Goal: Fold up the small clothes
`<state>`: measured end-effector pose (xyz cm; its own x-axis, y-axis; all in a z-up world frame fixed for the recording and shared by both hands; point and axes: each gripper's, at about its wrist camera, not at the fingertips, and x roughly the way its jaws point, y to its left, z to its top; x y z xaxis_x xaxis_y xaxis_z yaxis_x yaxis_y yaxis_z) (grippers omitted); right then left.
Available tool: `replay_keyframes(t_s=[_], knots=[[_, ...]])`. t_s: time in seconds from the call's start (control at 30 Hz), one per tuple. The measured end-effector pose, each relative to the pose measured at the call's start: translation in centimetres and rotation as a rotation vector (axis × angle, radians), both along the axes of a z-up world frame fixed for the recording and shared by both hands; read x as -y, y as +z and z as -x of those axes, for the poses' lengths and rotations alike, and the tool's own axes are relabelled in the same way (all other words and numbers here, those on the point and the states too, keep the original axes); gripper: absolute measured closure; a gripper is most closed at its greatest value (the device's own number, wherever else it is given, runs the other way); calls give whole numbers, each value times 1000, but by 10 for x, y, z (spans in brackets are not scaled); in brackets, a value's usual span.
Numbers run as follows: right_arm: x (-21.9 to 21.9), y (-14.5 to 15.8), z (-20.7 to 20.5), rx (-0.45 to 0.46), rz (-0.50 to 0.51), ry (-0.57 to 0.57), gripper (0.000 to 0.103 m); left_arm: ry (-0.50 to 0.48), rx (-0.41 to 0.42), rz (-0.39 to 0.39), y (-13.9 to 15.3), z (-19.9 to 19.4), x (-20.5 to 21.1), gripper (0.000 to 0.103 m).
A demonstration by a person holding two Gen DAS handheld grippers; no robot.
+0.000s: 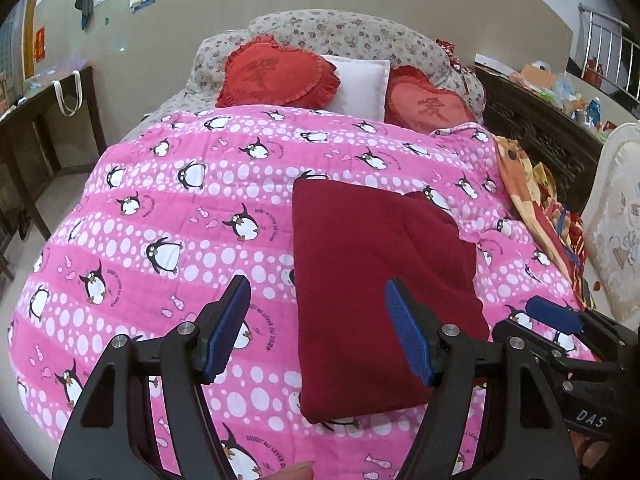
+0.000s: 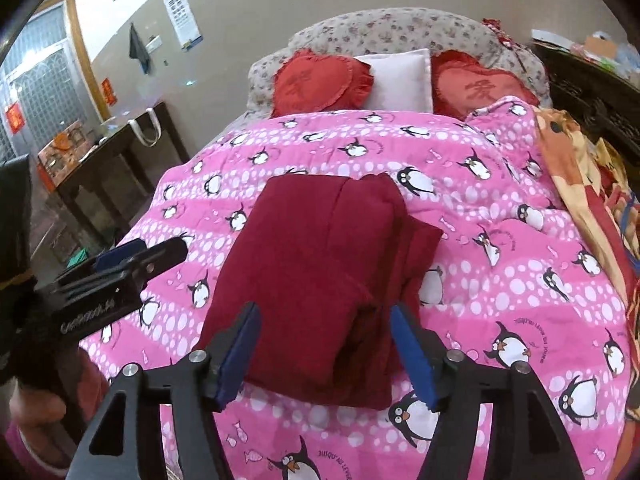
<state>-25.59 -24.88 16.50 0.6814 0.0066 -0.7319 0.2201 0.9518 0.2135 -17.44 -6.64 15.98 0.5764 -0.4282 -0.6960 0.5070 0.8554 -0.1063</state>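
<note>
A plain dark red folded garment point(image 2: 320, 264) lies on a pink quilt point(image 2: 500, 240) patterned with white dots and black-and-white penguins; the tongs' pads point(image 2: 412, 354) are blue.

On the bed lies 1 pink penguin quilt point(image 2: 480, 240), and on it 1 folded dark red garment point(image 2: 320, 260), nearer the quilt's foot edge than the pillows. At the head edge of the bed stand 2 red heart-shaped cushions point(image 2: 320, 82) point(image 2: 480, 88) with 1 white pillow point(image 2: 400, 78) between them, and behind these 1 long floral bolster point(image 2: 400, 30). Along the quilt's right edge lies 1 orange patterned blanket point(image 2: 580, 184). There are 2 grippers, the left gripper point(image 1: 318, 328) and the right gripper point(image 2: 326, 350), each with 2 blue-padded fingers point(image 1: 224, 330) point(image 2: 412, 354).
</note>
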Motion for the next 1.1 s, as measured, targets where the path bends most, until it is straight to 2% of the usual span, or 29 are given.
replay_keyframes(t_s=[0.37,1.1], knots=[[-1,0,-4,-11,17,-7,38,-10,11,-18,-1,3,6,33],[1,-15,-10,-52,-18,0,38,-12,-11,-31,-12,-2,7,33]])
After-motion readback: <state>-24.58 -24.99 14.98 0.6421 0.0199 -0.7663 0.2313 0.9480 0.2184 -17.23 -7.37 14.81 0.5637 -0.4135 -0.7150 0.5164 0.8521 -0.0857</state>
